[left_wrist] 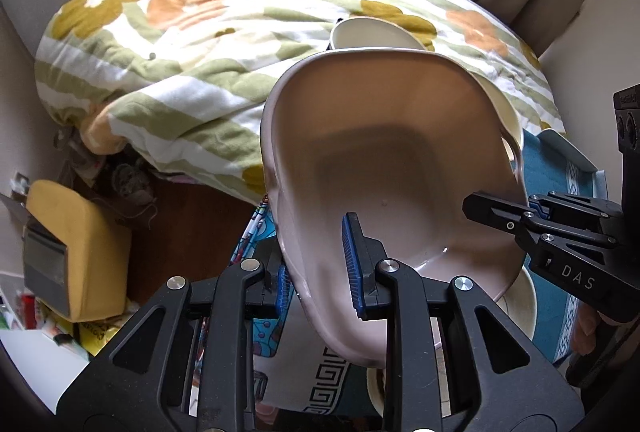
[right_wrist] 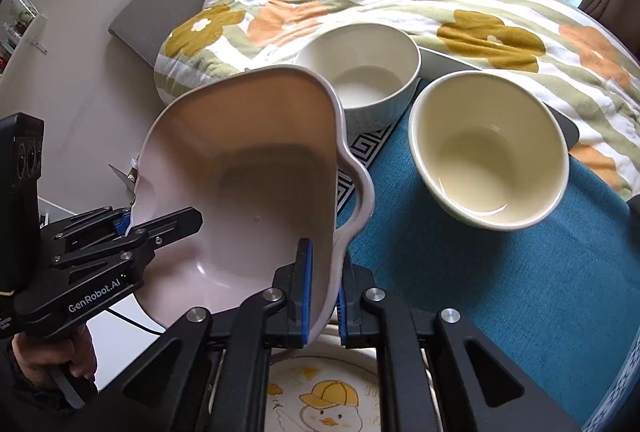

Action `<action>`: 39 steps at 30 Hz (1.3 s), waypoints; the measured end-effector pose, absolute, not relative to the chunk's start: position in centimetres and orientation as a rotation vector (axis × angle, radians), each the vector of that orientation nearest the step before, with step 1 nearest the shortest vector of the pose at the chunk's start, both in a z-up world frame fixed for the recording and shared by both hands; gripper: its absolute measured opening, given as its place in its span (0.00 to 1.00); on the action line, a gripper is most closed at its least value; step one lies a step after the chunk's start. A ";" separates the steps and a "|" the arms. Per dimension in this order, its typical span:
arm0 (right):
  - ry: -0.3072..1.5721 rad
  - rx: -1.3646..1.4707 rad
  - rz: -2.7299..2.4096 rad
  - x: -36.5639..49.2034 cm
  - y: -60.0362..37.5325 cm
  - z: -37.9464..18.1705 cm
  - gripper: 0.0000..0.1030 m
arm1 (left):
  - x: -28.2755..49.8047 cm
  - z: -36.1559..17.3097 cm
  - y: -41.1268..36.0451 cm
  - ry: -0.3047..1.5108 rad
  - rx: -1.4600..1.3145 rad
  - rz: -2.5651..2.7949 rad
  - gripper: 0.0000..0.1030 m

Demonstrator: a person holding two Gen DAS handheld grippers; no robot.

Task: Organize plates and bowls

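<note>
A pale pink baking dish with lobed handles (left_wrist: 392,151) (right_wrist: 248,171) hangs tilted above the table, held from both sides. My left gripper (left_wrist: 316,274) is shut on its near rim, one blue pad inside and one outside. My right gripper (right_wrist: 324,298) is shut on the opposite rim beside a handle. Each gripper shows in the other's view, the right gripper (left_wrist: 520,220) at the dish's right edge and the left gripper (right_wrist: 132,224) at its left edge. Behind the dish stand a white bowl (right_wrist: 360,79) and a cream bowl (right_wrist: 488,151), both upright and empty.
A teal cloth (right_wrist: 500,292) with a white key-pattern border covers the table. A plate with a cartoon duck (right_wrist: 324,400) lies under my right gripper. A flowered quilt (left_wrist: 200,43) is heaped behind the bowls. A yellow cushion (left_wrist: 72,244) sits low on the left.
</note>
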State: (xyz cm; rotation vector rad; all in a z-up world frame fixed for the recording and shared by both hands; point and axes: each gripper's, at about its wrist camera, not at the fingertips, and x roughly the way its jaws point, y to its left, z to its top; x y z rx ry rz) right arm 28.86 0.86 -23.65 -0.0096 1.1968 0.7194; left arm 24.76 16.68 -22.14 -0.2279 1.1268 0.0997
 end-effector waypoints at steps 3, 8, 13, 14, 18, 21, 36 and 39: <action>1.165 0.022 0.717 27.4 -1.2 -21.8 0.09 | 23.3 -19.8 14.8 1.098 -0.213 0.096 0.20; 1.111 0.060 0.684 24.1 -6.4 -19.1 0.09 | 21.1 -16.7 9.9 1.052 -0.178 0.061 0.20; 1.075 0.112 0.608 20.9 -13.5 -17.5 0.09 | 18.9 -15.1 2.8 1.029 -0.135 -0.010 0.20; 1.067 0.120 0.589 20.1 -14.9 -17.3 0.09 | 18.6 -15.0 1.2 1.028 -0.126 -0.028 0.20; 1.051 0.144 0.515 17.5 -20.5 -16.9 0.09 | 17.1 -14.9 -4.6 1.026 -0.119 -0.102 0.20; 1.049 0.164 0.454 15.7 -24.8 -17.1 0.09 | 16.2 -15.5 -9.0 1.036 -0.103 -0.161 0.20; 1.165 0.308 0.193 12.3 -37.7 -25.1 0.09 | 17.6 -25.8 -23.8 1.212 -0.046 -0.383 0.20; 1.174 0.327 0.178 12.4 -38.5 -26.5 0.09 | 18.1 -27.3 -24.6 1.231 -0.036 -0.395 0.20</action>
